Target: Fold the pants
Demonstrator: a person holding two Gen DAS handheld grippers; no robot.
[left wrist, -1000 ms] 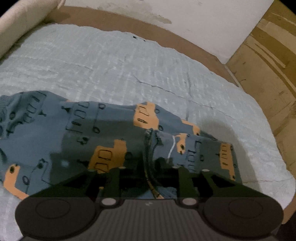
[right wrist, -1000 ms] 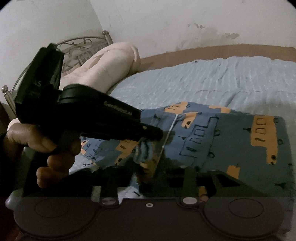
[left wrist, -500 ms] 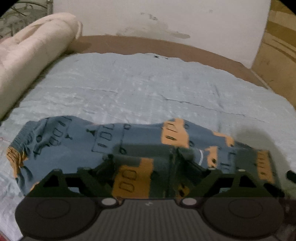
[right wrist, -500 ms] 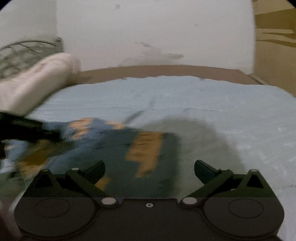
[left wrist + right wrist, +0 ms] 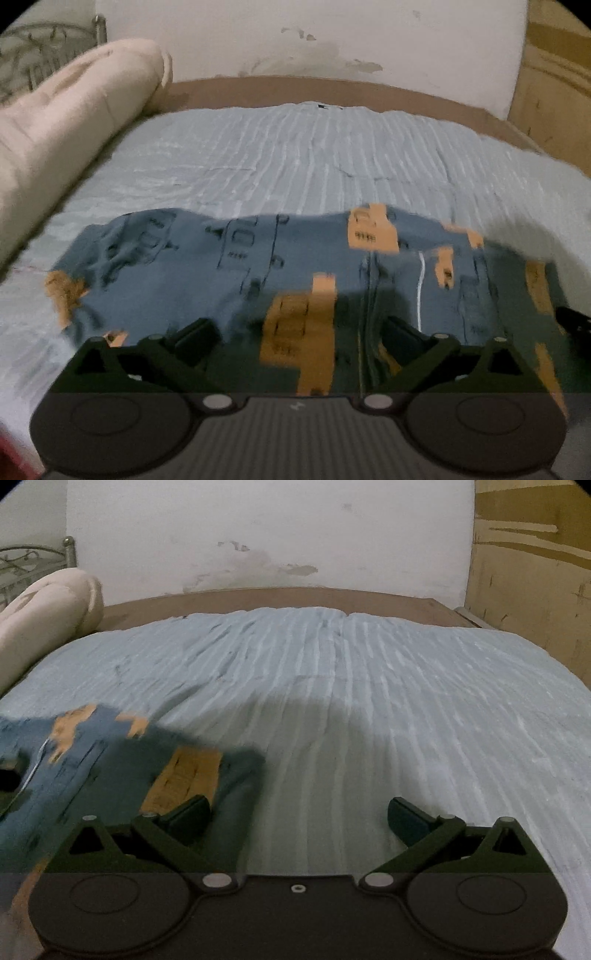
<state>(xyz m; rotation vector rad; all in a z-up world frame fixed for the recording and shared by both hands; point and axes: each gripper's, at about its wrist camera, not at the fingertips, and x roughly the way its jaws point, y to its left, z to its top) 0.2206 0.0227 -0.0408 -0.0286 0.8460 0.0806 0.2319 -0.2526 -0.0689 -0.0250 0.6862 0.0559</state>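
Observation:
The pants [image 5: 236, 273] are blue-grey with orange truck prints and lie folded in a wide band across the light blue bedspread [image 5: 303, 162]. My left gripper [image 5: 299, 336] is open and empty, hovering just above the pants' near edge. In the right wrist view the pants' right end [image 5: 122, 760] lies at the lower left. My right gripper [image 5: 299, 816] is open and empty over bare bedspread [image 5: 369, 686], its left finger [image 5: 188, 814] by the pants' edge.
A rolled cream duvet [image 5: 62, 155] lies along the bed's left side, with a metal headboard [image 5: 22, 565] behind it. A brown bed frame [image 5: 280, 594] and white wall are at the back. A wooden cabinet [image 5: 532, 576] stands at the right.
Both grippers let go of the pants' cloth and opened. Both pulled back; the right one swung right, off the pants and over the bare bedspread.

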